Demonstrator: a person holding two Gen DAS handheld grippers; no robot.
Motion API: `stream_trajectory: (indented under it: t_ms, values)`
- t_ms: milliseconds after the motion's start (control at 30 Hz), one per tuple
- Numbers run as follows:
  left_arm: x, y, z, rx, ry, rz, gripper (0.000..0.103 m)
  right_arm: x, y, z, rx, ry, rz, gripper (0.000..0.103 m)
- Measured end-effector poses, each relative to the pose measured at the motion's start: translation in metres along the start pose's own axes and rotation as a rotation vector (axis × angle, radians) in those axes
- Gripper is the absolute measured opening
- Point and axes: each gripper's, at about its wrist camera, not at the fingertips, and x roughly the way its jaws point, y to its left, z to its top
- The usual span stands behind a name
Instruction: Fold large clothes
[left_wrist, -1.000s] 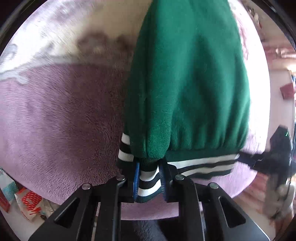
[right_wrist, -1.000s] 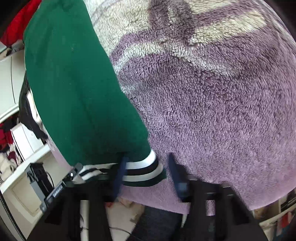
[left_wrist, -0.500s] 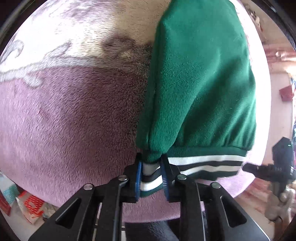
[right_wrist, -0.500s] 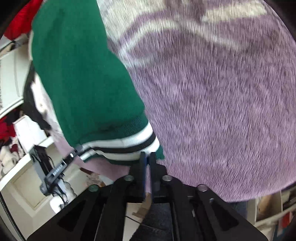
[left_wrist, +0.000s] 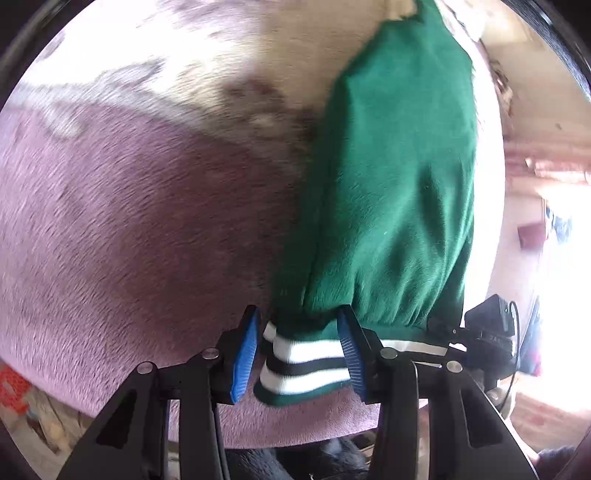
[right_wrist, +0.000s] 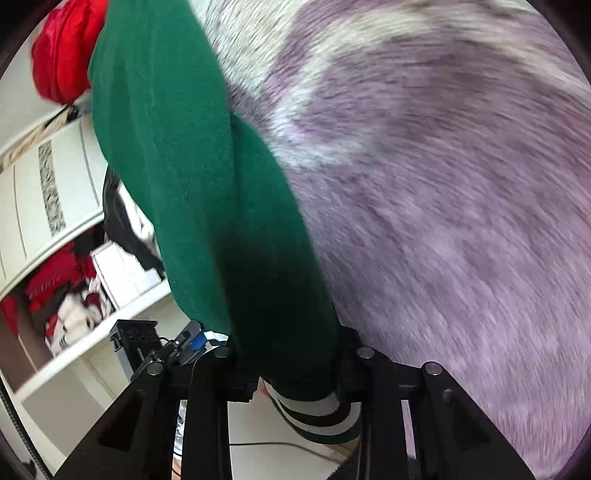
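A green fleece garment (left_wrist: 399, 192) with a black-and-white striped hem (left_wrist: 303, 363) lies on a purple and cream fluffy blanket (left_wrist: 129, 229). My left gripper (left_wrist: 299, 354) is open, its blue pads (left_wrist: 245, 354) on either side of the striped hem corner without pinching it. In the right wrist view the same garment (right_wrist: 192, 166) runs up the left, and my right gripper (right_wrist: 295, 369) is open around the other hem corner (right_wrist: 321, 413). The right gripper's pads are hidden by the fabric.
The blanket (right_wrist: 461, 221) covers a bed whose near edge lies just below both grippers. A red garment (right_wrist: 59, 59) lies at the far left. White shelves with clothes (right_wrist: 62, 295) stand beside the bed. The other gripper shows at the right edge (left_wrist: 487, 332).
Both grippers have opened: the left jaws, shut on the striped hem half a second ago, now stand apart. The right jaws also spread wide and moved over the hem corner.
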Motion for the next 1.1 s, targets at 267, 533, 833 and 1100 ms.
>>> stream_trajectory:
  t_ms: [267, 533, 833, 1100]
  values:
    - [0.04, 0.0, 0.02, 0.002, 0.023, -0.081, 0.059, -0.009, 0.008, 0.03, -0.133, 0.041, -0.096, 0.064]
    - [0.037, -0.016, 0.021, 0.092, -0.058, -0.116, 0.062, 0.002, 0.012, 0.035, -0.052, 0.075, 0.101, 0.047]
    - [-0.012, -0.026, -0.026, 0.045, -0.068, -0.148, 0.017, -0.058, 0.031, -0.009, 0.021, 0.071, 0.148, 0.017]
    - [-0.079, -0.035, -0.14, -0.075, 0.079, -0.21, 0.017, -0.139, 0.018, -0.153, 0.191, 0.253, 0.139, 0.018]
